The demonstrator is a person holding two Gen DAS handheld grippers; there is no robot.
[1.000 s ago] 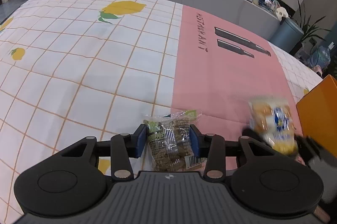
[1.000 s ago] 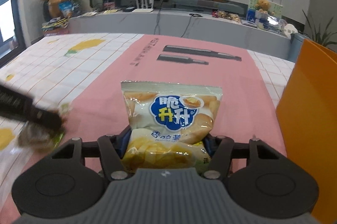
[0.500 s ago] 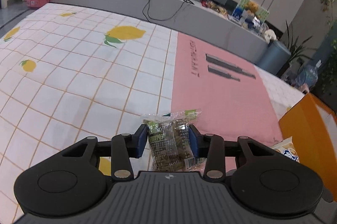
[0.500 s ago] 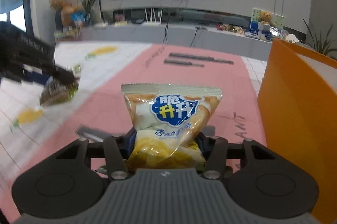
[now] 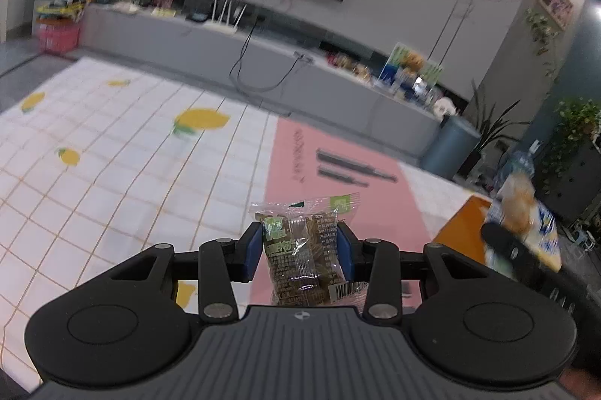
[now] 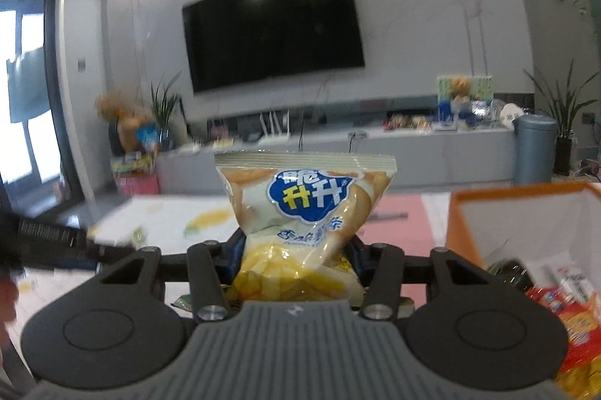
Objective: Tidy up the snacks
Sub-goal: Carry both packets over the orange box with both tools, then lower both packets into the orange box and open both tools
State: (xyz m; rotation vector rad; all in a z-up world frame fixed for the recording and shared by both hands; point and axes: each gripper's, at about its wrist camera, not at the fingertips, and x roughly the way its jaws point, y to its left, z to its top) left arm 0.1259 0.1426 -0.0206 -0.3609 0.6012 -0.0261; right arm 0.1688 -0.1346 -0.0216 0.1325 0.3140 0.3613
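My left gripper (image 5: pixel 299 251) pinches a clear packet of brown snacks (image 5: pixel 305 255) between its blue pads (image 5: pixel 252 249), the packet standing upright with its barcode corner low on the right. Below it lies the tablecloth (image 5: pixel 112 174), white squares with lemons, and a pink mat (image 5: pixel 338 182) printed with dark bars. My right gripper (image 6: pixel 296 255) is clamped hard on a yellow chip bag (image 6: pixel 304 212), which has a blue cloud label with white and yellow characters; the bag's waist is squeezed narrow and its sealed top edge fans out above. To the right of that bag sits an orange box (image 6: pixel 484 208) with a white inside, holding red and yellow packets (image 6: pixel 563 302) (their print is too blurred to read). In the left view the chip bag shows at the far right, blurred, above the orange box's near corner. Across the room a dark television (image 6: pixel 274 24) hangs over a long grey cabinet (image 6: pixel 413 152).
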